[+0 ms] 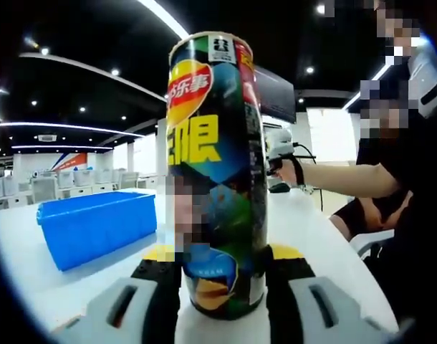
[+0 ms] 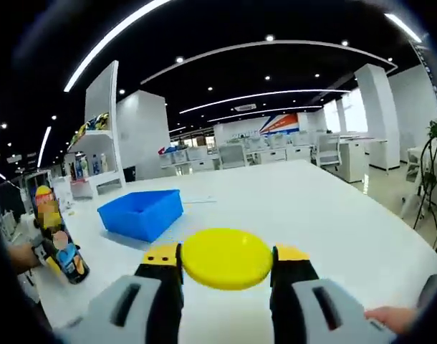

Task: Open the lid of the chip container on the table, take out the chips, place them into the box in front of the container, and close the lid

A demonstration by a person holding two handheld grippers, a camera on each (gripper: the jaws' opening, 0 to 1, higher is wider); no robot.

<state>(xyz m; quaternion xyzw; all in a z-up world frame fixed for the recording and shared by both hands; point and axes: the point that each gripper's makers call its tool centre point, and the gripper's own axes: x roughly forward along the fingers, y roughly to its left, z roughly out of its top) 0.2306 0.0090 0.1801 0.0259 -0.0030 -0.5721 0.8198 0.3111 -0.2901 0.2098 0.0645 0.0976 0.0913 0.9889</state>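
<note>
While the left gripper (image 1: 222,287) looked along its jaws in the left gripper view, they were closed on the lower part of the chip can (image 1: 215,172), which stood upright on the white surface (image 1: 304,229) with its top uncovered. A blue box (image 1: 97,226) sat on the surface to the left of the can, and a person's hand (image 1: 286,172) showed behind it.

From the right gripper view, the right gripper (image 2: 226,269) had its jaws shut on the round yellow lid (image 2: 226,258), held flat above the surface (image 2: 311,208). Beyond it sat the blue box (image 2: 141,213). Far left, the can (image 2: 59,236) leaned, held by the other gripper.
</note>
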